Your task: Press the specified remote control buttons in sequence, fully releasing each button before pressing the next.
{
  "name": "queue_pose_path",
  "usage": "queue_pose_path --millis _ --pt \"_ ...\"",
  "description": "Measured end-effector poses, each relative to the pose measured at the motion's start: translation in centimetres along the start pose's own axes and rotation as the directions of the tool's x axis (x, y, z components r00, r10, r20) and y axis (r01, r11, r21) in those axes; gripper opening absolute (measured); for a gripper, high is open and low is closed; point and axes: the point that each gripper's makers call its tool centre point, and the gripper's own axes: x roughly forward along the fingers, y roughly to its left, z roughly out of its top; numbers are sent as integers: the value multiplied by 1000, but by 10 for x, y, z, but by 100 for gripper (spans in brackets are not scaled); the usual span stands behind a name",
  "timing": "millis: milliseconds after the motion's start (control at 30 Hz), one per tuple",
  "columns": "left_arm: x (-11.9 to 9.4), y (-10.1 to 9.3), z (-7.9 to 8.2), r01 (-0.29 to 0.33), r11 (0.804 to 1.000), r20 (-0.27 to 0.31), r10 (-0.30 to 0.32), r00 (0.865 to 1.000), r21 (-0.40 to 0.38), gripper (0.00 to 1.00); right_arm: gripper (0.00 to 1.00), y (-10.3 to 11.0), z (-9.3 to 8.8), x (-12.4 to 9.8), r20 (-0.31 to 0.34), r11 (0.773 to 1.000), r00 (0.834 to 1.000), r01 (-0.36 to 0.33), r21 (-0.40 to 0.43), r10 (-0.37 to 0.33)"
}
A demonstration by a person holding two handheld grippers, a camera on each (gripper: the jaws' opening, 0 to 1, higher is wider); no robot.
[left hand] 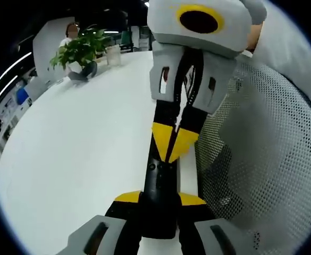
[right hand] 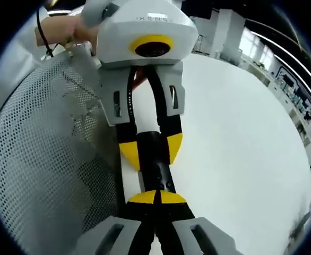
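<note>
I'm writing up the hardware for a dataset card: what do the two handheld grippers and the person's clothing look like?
Both the left gripper and the right gripper have pale grey moulded bodies, black jaws and yellow tips. Each grey camera housing has a yellow-ringed round lens; the left one's top carries faint grey lettering in the right gripper view. A thin black cable runs by the person's hand. The person wears a white sleeve.

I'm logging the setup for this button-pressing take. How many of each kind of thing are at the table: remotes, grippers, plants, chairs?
Remote control: 1
Grippers: 2, the left gripper and the right gripper
Potted plant: 1
Mesh chair: 1
Total: 5
</note>
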Motion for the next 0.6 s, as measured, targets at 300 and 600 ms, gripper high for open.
queue_pose_path --millis 300,600 --pt "0 0 0 2 1000 -4 -2 1000 2 23 0 8 2 7 -32 996 999 10 -89 -13" --pt "0 0 0 5 1000 -7 -5 1000 8 23 0 6 2 6 -13 1000 1000 8 -26 -8"
